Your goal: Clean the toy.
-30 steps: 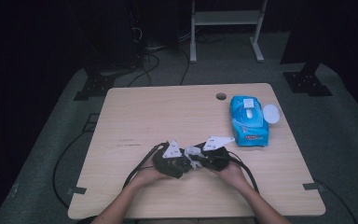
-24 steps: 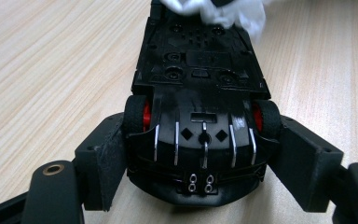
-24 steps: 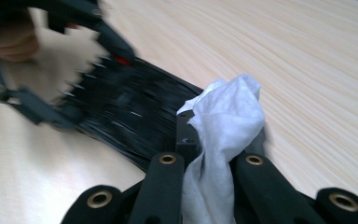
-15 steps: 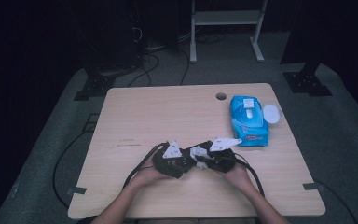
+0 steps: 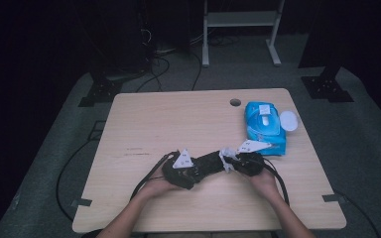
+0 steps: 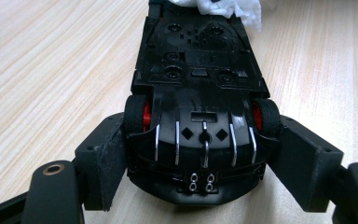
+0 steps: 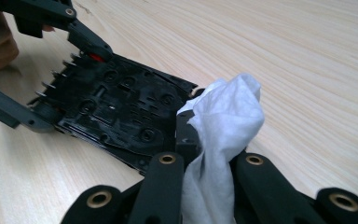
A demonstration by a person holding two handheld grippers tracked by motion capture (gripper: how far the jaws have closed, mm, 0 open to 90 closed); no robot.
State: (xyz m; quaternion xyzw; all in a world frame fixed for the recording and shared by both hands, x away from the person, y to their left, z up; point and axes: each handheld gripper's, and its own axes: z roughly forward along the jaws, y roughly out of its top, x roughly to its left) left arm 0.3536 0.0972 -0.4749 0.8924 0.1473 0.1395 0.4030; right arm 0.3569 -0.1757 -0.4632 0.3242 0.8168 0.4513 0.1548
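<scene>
black toy car [image 6: 198, 107] clamped by left gripper [image 6: 200, 158], right gripper [image 7: 209, 186] pinching white wipe [image 7: 223, 126], shifted slightly right

The toy car [image 6: 198, 93] shows glossy black plastic underneath, with small shiny metal strips. The wipe [image 7: 223, 126] is soft white cloth, a bit crumpled. The table [image 5: 178, 119] is pale wood-grain, smooth and matt.

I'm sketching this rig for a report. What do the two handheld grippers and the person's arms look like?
Both the left gripper and right gripper are black, each topped by a grey three-cornered plate with small dark marks. Their jaws are black bars with brass-ringed pivot holes; the left's pads look felt-like. A black cable trails from each. The forearms are bare, with no sleeves in view.
</scene>
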